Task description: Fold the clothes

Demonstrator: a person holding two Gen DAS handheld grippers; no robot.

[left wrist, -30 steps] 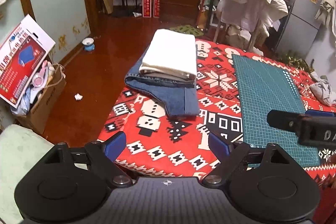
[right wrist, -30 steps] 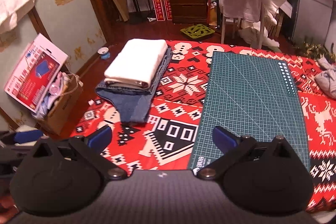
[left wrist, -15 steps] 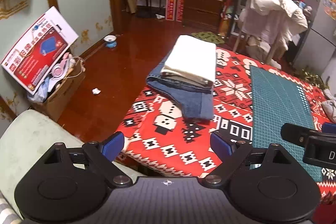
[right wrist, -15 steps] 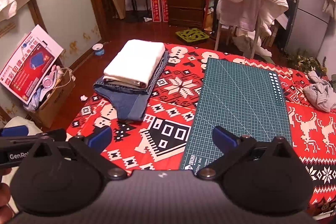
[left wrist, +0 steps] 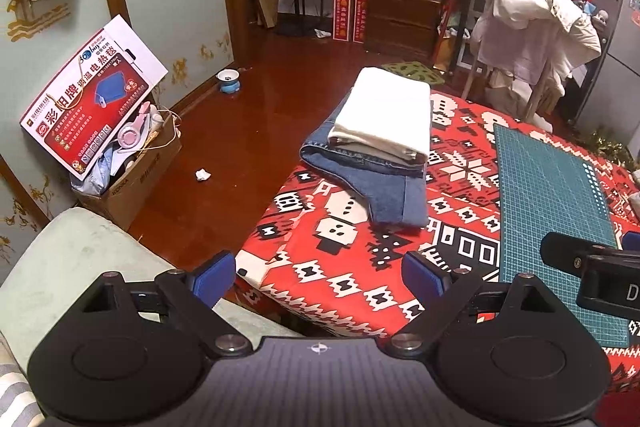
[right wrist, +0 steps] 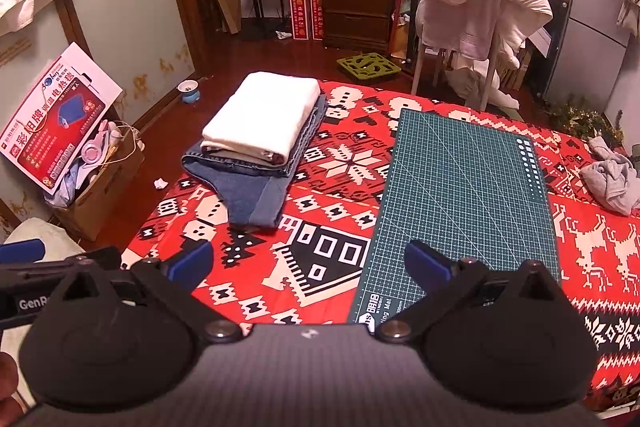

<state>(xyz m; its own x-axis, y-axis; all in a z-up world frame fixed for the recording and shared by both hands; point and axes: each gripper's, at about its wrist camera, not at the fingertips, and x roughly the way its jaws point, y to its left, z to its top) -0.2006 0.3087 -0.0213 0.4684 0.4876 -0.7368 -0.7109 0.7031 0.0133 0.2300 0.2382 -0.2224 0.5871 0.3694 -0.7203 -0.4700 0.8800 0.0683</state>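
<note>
Right wrist view: stack done, one garment left

Right wrist view shows the stack [right wrist: 256, 143] at ten o'clock on the red cloth [right wrist: 332, 163]: a white fold [right wrist: 264, 115] on top of jeans [right wrist: 248, 191], whose end sticks out toward the near edge. Its long axis runs from seven to one o'clock, the open ends facing the cameras. A bare mat [right wrist: 464, 195] lies just right of it. At three o'clock, well apart, sits a crumpled grey garment [right wrist: 612, 179].

Both tools hover off the table, released and empty: right gripper [right wrist: 308, 263] over the mat's near corner, left gripper [left wrist: 320, 275] past the cloth's left edge.

Likely step: between garments. Next move, I judge, calls for the right gripper to reach to three o'clock, pinch the grey piece and spread it on the mat.
</note>
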